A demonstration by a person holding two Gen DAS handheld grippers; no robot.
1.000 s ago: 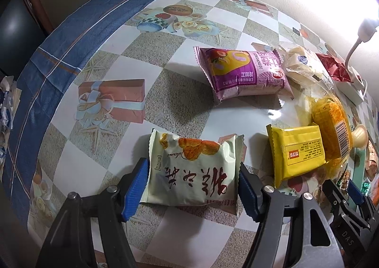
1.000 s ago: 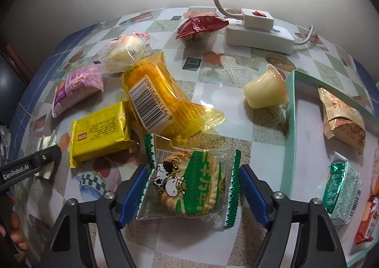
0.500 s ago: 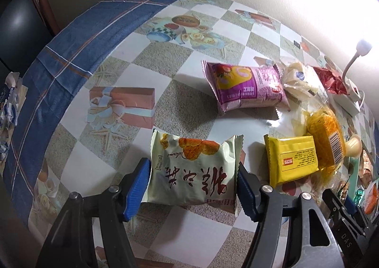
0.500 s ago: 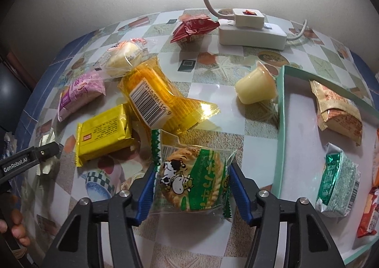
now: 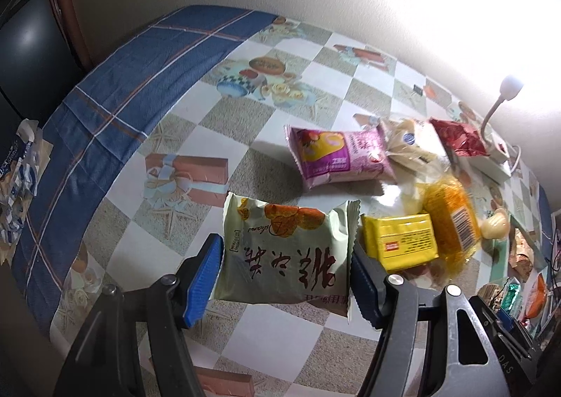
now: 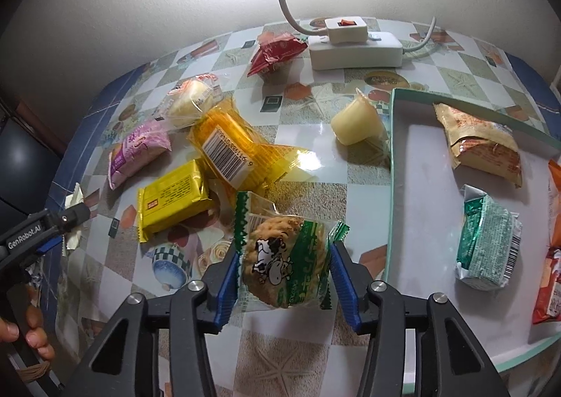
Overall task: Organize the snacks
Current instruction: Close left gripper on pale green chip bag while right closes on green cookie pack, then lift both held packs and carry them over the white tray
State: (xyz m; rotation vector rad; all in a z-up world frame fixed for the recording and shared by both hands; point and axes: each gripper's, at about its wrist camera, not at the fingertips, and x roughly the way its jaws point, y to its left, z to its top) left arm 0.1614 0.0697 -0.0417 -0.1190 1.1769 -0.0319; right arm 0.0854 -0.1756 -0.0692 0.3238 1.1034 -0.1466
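Left of the pale green packet (image 5: 285, 251), the checked worktop (image 5: 168, 221) lies open. To its right, the yellow packet (image 5: 403, 244) and orange packet (image 5: 450, 221) crowd close. Between the biscuit packet (image 6: 284, 260) and the tray (image 6: 391, 165), a bare strip runs. The jelly cup (image 6: 356, 123) stands beside the tray's near corner.

"GenRobot.AI" is printed in white on the black handheld left gripper (image 6: 52, 227), while "DAS" appears, faintly, on a black gripper body (image 5: 505, 360) at lower right.
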